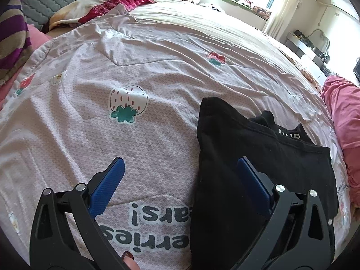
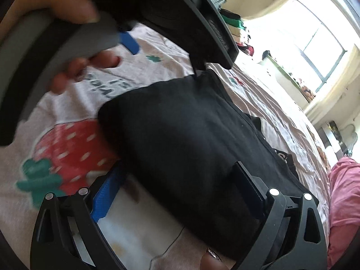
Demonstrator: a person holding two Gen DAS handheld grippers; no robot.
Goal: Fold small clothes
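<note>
While my left gripper (image 1: pixel 180 175) and right gripper (image 2: pixel 180 180) gape wide, gripping nothing, the black garment (image 1: pixel 247 148) lies partly between each pair of jaws.

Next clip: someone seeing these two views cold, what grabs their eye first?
The black garment, a dark folded shape lying on the pale pink strawberry-print bedsheet, dominates both views. Next come the blue-padded fingers: the left gripper is open, with one pad over the garment and one over bare sheet, and the right gripper is open across the garment's near edge. A bright window glares at upper right.
</note>
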